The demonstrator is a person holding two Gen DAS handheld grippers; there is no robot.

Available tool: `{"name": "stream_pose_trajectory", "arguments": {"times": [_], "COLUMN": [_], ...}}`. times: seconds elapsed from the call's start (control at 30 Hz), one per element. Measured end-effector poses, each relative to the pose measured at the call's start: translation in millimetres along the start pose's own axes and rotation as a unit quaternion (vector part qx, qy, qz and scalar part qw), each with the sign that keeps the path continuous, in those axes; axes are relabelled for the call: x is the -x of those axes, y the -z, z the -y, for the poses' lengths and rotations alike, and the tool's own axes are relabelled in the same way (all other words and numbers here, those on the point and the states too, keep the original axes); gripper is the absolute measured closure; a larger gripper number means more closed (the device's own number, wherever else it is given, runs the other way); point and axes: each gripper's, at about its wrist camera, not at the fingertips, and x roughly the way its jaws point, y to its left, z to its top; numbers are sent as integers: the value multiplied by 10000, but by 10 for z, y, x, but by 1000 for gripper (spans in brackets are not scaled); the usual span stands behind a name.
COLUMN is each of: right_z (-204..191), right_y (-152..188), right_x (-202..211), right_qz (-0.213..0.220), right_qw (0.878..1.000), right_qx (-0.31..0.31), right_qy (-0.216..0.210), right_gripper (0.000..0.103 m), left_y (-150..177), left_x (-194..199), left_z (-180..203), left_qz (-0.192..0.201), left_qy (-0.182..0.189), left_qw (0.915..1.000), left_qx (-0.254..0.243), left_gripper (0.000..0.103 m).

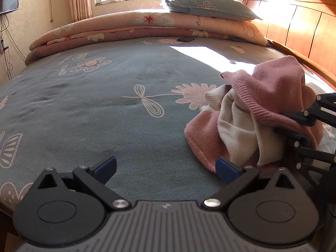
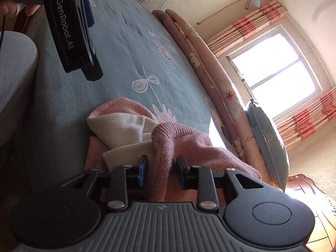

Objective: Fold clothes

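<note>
A crumpled pink knit garment (image 1: 273,88) with a cream inner layer (image 1: 235,126) lies on the blue flowered bed sheet (image 1: 105,105) at the right. My left gripper (image 1: 166,166) is open low over the sheet, its right pad next to the garment's pink hem, nothing between its fingers. My right gripper (image 1: 280,122) comes in from the right edge and pinches the garment's side. In the right wrist view the right gripper (image 2: 161,163) is shut on a ribbed pink fold of the garment (image 2: 178,142). The left gripper (image 2: 89,14) hangs at upper left there.
A folded floral quilt (image 1: 126,31) and a blue pillow (image 1: 210,8) lie along the bed's far side under the window. The wooden headboard (image 1: 304,31) rises at the right. A small dark object (image 1: 185,39) rests by the quilt. A person's hand (image 2: 8,6) holds the left gripper.
</note>
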Motion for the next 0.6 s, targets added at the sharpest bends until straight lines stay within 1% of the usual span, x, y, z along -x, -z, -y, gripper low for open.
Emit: {"name": "stream_pose_trajectory", "arguments": {"times": [0.1,0.17,0.23,0.33,0.5,0.6], "right_z": [135,305,484,743,1108,1235], "right_y": [97,182,266,407,752,988], "right_x": [140,228,300,375,441,497], "right_qz": [31,-2,-91,-282,-660,-900], "right_qw": [9997,9988,9970,9925,9796,9683], "right_qx": [-184,-340,-581,-856,-1420,-1812], "right_qy": [155,351,494,820,1262,1464], "right_gripper": [92,92,92,92,92,92], "left_y": [-5,-23,-46,-80,-139,-171], "left_x": [-28,-34,-37,-48,-37,-34], "left_z": [38,93,164,323,522,621], "left_qz": [19,72,120,187,304,403], "left_qy": [72,196,336,489,714,827], "left_qw": [10000,9997,9992,9981,9955,9937], "left_qx": [-39,-85,-153,-325,-545,-641], "left_gripper": [3,3,3,3,3,3]}}
